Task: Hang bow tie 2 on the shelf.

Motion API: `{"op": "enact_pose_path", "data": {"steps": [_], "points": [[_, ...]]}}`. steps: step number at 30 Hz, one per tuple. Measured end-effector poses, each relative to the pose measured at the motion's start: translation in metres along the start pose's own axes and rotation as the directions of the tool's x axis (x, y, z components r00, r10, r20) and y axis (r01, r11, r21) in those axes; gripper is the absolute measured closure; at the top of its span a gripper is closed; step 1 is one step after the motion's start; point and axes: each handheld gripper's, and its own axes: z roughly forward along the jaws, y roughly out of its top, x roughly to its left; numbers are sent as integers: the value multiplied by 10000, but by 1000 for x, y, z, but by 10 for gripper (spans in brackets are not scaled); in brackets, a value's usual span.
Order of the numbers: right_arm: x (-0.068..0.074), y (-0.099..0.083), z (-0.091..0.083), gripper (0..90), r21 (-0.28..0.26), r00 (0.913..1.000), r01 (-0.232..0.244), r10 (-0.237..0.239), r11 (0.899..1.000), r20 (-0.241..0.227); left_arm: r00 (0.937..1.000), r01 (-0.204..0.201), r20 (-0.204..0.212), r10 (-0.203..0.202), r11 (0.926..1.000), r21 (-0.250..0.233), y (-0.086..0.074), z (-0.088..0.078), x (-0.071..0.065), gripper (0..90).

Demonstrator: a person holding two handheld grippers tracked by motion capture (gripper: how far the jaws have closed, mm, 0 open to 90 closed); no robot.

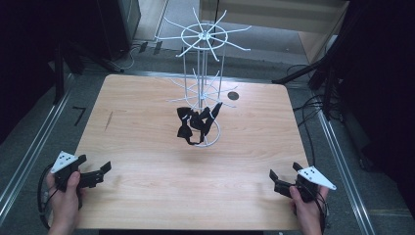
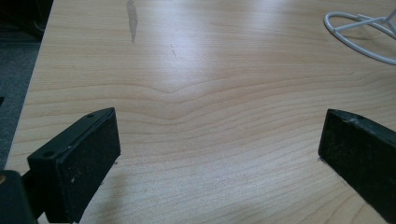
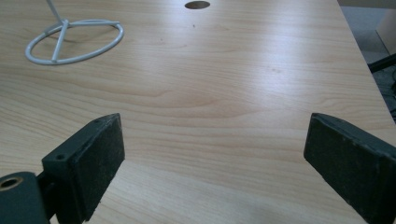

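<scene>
A white wire display rack (image 1: 203,73) stands at the middle of the wooden table (image 1: 147,161), with spokes at two heights and a ring base (image 3: 74,42) (image 2: 359,35). Black bow ties (image 1: 195,122) hang bunched from its lower spokes. My left gripper (image 1: 95,165) rests near the table's front left corner, jaws wide apart with only bare wood between them (image 2: 219,154). My right gripper (image 1: 285,171) sits near the front right corner, also open and empty (image 3: 215,154). Both are well short of the rack.
A dark round hole (image 1: 233,95) (image 3: 196,4) lies in the tabletop behind and right of the rack. A grey smear (image 2: 132,18) marks the wood at the left. Cables and dark stands (image 1: 313,107) sit on the floor around the table.
</scene>
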Motion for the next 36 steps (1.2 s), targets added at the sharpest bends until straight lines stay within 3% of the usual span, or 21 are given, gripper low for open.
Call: {"op": "enact_pose_path", "data": {"steps": [13, 24, 30, 36], "points": [[-12, -9, -12, 55, 194, 9998, -159, 157, 9997, 129, 9999, 55, -93, -56, 10000, -56, 0, 0, 0, 0], [-24, -17, -24, 56, 231, 9982, -451, 441, 9987, 407, 10000, 45, -75, -46, 10000, -61, 0, 0, 0, 0], [-34, -22, -34, 68, 99, 9937, -787, 776, 9969, 810, 10000, 34, -60, -34, 10000, -66, 0, 0, 0, 0], [-36, -24, -37, 68, 156, 9929, -880, 865, 9960, 811, 10000, 46, -57, -46, 9999, -91, 0, 0, 0, 0]]}}
